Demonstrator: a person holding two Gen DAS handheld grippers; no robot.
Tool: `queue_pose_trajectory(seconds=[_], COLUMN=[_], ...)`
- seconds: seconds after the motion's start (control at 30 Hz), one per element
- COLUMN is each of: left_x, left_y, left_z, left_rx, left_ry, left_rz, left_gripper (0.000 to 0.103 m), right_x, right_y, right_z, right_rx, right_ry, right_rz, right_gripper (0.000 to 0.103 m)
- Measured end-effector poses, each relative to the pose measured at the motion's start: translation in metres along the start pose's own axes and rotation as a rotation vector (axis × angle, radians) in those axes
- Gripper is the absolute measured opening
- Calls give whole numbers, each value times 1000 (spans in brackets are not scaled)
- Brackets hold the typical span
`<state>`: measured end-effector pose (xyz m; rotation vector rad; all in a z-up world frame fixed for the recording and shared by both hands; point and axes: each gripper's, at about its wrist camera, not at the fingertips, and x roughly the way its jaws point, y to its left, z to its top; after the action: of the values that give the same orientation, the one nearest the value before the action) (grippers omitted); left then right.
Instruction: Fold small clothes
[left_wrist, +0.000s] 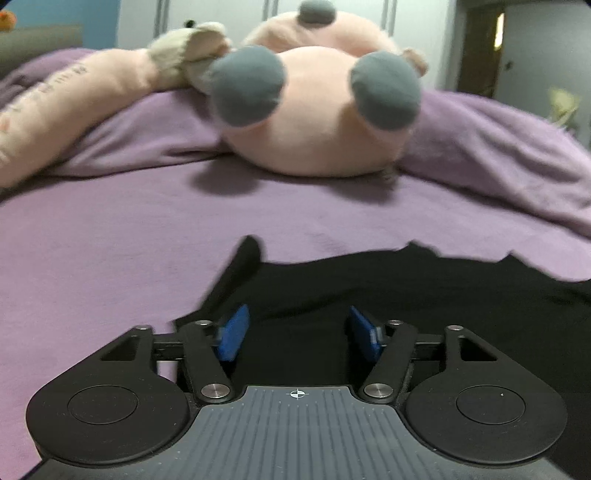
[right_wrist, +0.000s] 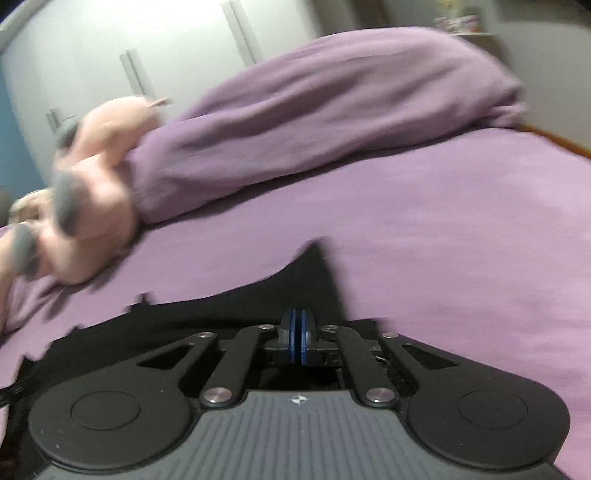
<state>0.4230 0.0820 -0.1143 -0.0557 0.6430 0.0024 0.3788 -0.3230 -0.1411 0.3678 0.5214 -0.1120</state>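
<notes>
A black garment (left_wrist: 406, 288) lies flat on the purple bed sheet (left_wrist: 110, 240), with a narrow strip sticking out at its far left corner. My left gripper (left_wrist: 298, 314) hovers low over the garment's left part. Its blue pads (left_wrist: 232, 334) stand wide apart with only cloth below them, so it is open. In the right wrist view the same black garment (right_wrist: 207, 314) ends in a pointed corner just ahead of my right gripper (right_wrist: 298, 317). That gripper's blue pads are pressed together, shut, and no cloth shows between them. This view is blurred.
A big pink plush toy (left_wrist: 314, 122) with grey paws lies on the bed beyond the garment, beside a long pink cushion (left_wrist: 74, 99). A bunched purple blanket (right_wrist: 332, 110) runs across the far side. White wardrobe doors (right_wrist: 110, 55) stand behind.
</notes>
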Motion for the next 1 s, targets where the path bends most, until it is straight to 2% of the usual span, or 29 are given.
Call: queue_pose_trajectory(seconds=[0.07, 0.17, 0.3, 0.4, 0.5, 0.6, 0.8, 0.87, 0.93, 1.0], left_x=[-9, -21, -27, -28, -31, -34, -47, -56, -69, -88], left_y=[0, 1, 2, 3, 5, 6, 10, 19, 32, 47], left_z=[0, -3, -8, -10, -12, -14, -19, -24, -30, -37], left_rx=[3, -8, 10, 6, 1, 0, -19, -42, -72, -99], left_ry=[20, 55, 86, 103, 115, 120, 141, 151, 164, 174], left_rz=[25, 32, 46, 55, 67, 77, 83, 91, 101, 108], left_gripper=[76, 79, 80, 81, 81, 81, 81, 81, 81, 81], right_x=[-15, -39, -56, -59, -64, -73, -93, -96, -102, -109], right_y=[2, 9, 19, 19, 17, 18, 31, 26, 13, 2], right_z=[-3, -10, -27, -34, -35, -36, -53, -57, -58, -57], right_rx=[-57, -67, -105, -127, -142, -136, -175, -203, -177, -148], right_ry=[-5, 5, 37, 57, 60, 69, 81, 76, 60, 58], right_rz=[-20, 44, 70, 41, -45, -56, 11, -35, -98, -182], right_gripper=[7, 16, 16, 16, 16, 16, 18, 18, 18, 26])
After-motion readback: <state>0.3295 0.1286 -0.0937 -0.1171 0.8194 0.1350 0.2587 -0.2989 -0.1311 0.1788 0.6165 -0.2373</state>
